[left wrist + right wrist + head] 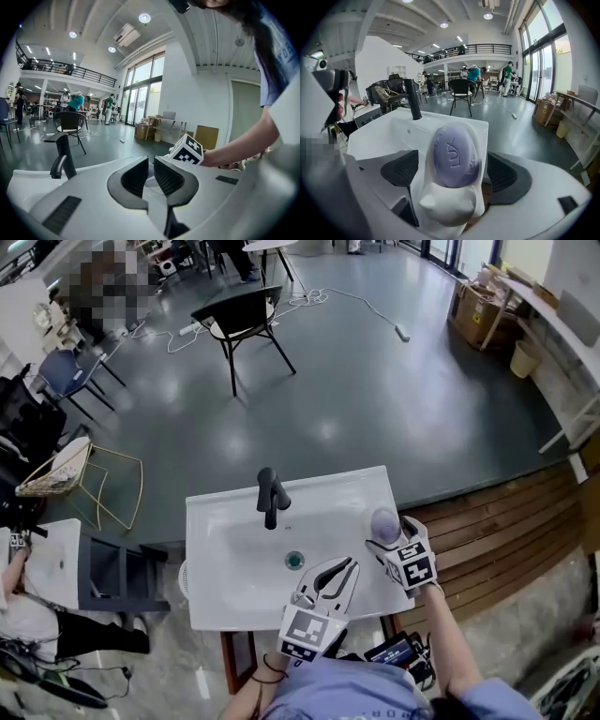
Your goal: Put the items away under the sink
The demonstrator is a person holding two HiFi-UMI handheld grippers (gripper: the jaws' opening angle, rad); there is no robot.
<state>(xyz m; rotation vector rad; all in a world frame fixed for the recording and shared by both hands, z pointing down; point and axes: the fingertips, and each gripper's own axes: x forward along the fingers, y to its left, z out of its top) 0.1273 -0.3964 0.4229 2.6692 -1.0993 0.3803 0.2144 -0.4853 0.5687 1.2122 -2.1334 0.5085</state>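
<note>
A purple soap bar (384, 523) (454, 152) lies on a white soap dish (445, 206) at the right rim of the white sink (225, 521). My right gripper (386, 540) (452, 173) straddles the dish and soap, its jaws wide open and both pads clear of them. My left gripper (339, 568) (151, 168) hangs over the sink's front rim, pointing toward the basin, its jaws close together with nothing between them. The black faucet (270, 498) (63, 154) (411, 98) stands at the back of the basin, above the drain (295, 561).
A black chair (246, 320) stands on the dark floor beyond the sink. A gold wire frame (108, 486) and a white counter (58, 559) are at the left. Wooden decking (497, 531) runs along the right. A cable lies across the floor (366, 306).
</note>
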